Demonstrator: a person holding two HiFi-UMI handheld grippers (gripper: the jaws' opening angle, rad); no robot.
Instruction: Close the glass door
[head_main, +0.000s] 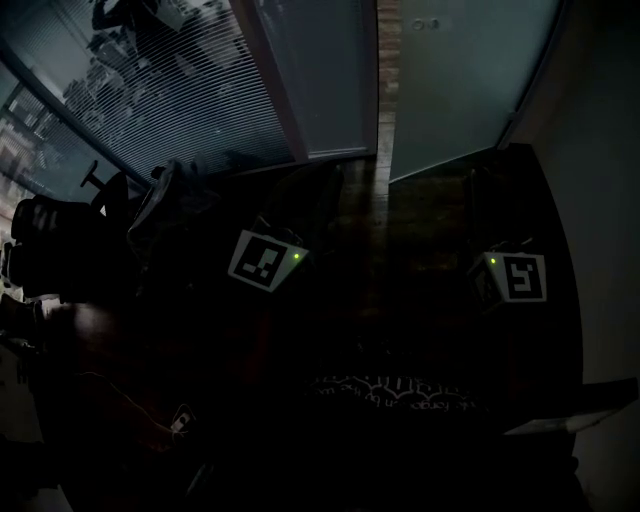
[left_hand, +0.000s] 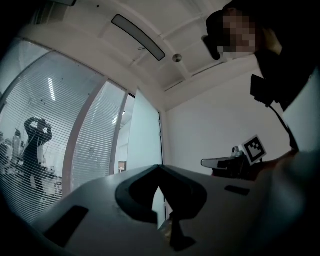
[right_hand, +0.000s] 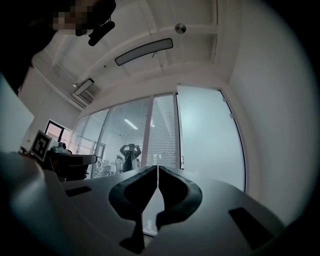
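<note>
The frosted glass door (head_main: 470, 80) stands ahead at the upper right of the dim head view, with a narrow gap (head_main: 386, 120) between it and the glass wall's frame. It also shows in the right gripper view as a pale door panel (right_hand: 210, 135) and in the left gripper view as a tall door panel (left_hand: 145, 135). My left gripper (left_hand: 159, 167) is shut with nothing in it; its marker cube (head_main: 265, 262) shows below the wall. My right gripper (right_hand: 158, 167) is shut and empty as well, its marker cube (head_main: 520, 278) below the door. Neither gripper touches the door.
A glass wall with blinds (head_main: 170, 90) runs along the upper left; a person (right_hand: 130, 152) with raised arms shows in it. An office chair (head_main: 60, 240) stands at the left. A white wall (head_main: 610, 200) borders the right. The floor and lower area are very dark.
</note>
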